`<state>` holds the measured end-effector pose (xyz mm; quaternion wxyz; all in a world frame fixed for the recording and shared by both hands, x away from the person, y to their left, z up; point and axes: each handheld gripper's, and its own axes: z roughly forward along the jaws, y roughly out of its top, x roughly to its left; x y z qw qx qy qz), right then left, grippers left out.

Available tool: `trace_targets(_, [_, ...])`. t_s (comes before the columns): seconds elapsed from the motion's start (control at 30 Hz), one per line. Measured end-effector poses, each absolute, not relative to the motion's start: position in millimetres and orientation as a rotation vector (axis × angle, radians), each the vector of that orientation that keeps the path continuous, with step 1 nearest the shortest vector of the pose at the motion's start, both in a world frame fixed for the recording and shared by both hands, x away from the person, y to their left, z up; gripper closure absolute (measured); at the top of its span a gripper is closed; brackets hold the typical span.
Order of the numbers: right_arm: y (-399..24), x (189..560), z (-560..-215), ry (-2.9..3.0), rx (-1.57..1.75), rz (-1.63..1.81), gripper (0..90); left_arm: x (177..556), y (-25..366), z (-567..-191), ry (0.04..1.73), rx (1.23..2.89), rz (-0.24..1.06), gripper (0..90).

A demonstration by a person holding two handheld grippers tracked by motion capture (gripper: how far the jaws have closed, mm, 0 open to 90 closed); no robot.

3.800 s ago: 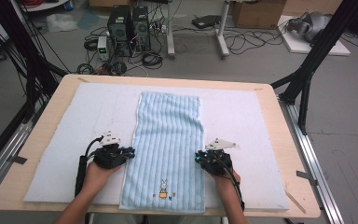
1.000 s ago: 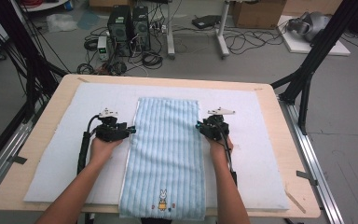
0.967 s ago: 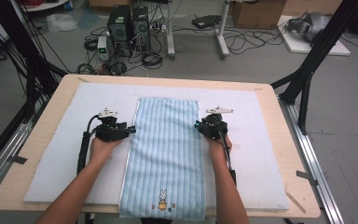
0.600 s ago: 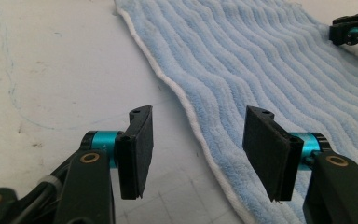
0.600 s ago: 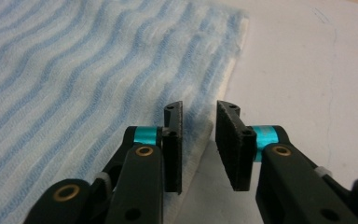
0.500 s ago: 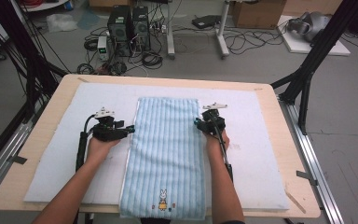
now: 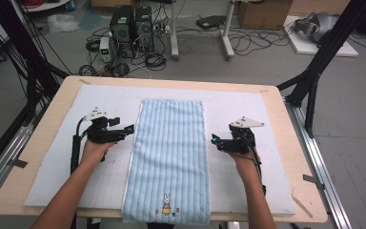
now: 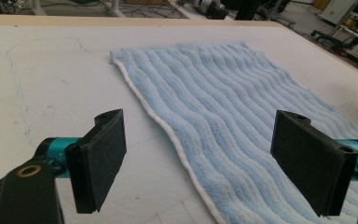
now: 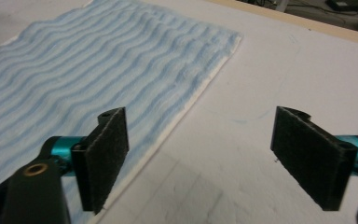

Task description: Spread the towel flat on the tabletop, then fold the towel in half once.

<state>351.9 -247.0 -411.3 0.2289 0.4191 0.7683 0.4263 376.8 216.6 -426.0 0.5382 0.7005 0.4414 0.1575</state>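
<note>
A light blue ribbed towel (image 7: 169, 157) lies flat along the middle of the white mat (image 7: 52, 176), with a small rabbit stitched near its front end. My left gripper (image 7: 127, 130) hovers just off the towel's left edge, pointing at it. In the left gripper view the gripper (image 8: 205, 161) stands open over the towel's (image 8: 223, 93) white hem. My right gripper (image 7: 214, 140) sits a little off the right edge. In the right gripper view the gripper (image 9: 205, 161) is open above the bare mat beside the towel (image 9: 98, 60). Both pairs of jaws have just been opening, and nothing is pressed between them.
The mat covers most of a wooden table (image 7: 298, 143). Beyond the far edge the floor holds computer towers (image 7: 131, 24) and loose cables. Black frame struts (image 7: 314, 81) rise at both sides of the table.
Both grippers were at the towel's side edges with narrower jaws; now both stand wide open. The right one has drawn away to the right and toward the person, the left slightly outward.
</note>
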Motion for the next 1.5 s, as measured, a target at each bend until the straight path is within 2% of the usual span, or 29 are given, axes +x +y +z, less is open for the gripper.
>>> trace_targets(0.07, [-251,345,-413,2.109,1.139,1.182,11.7,374,218,-426,1.045,1.678,0.373,18.6])
trace_targets(0.53, [-239,336,-417,2.138,1.062,1.166,11.7,362,224,-423,1.007,1.668,0.395,18.8])
trace_targets(1.07, [-240,334,-416,2.126,1.08,1.187,11.7,367,222,-424,0.961,1.629,0.376,18.9])
trace_targets(1.23, [-238,332,-418,2.127,1.081,1.194,11.7,372,217,-424,0.965,1.613,0.427,19.5])
trace_targets(1.43, [-233,333,-422,2.153,1.067,1.19,11.7,380,207,-425,0.901,1.626,0.546,23.4])
trace_targets(1.5, [-231,333,-422,2.162,1.065,1.188,11.7,386,205,-427,0.931,1.646,0.527,23.9])
